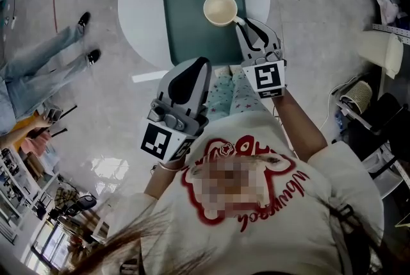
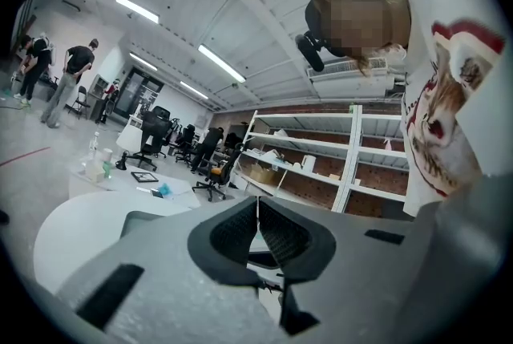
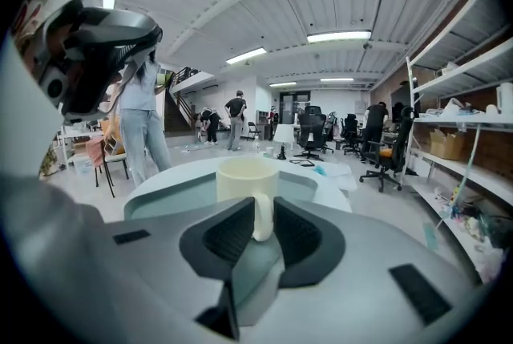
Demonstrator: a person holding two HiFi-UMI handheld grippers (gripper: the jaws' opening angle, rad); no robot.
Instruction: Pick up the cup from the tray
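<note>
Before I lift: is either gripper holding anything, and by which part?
The right gripper grips the cup by its handle; the left gripper is shut, empty.

Tray (image 1: 186,24) open around cup (image 1: 221,9); right gripper (image 1: 246,25) crowds handle side, apparently.

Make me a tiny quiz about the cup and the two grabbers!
1. Which one has the cup by its handle, between its jaws: A, the left gripper, or B, the right gripper?
2. True or false: the cup lies tipped over on the tray.
3. Fill in: the left gripper's jaws are ____, with nothing between them.

Key: 1 B. 2 False, it stands upright. 3 together.
</note>
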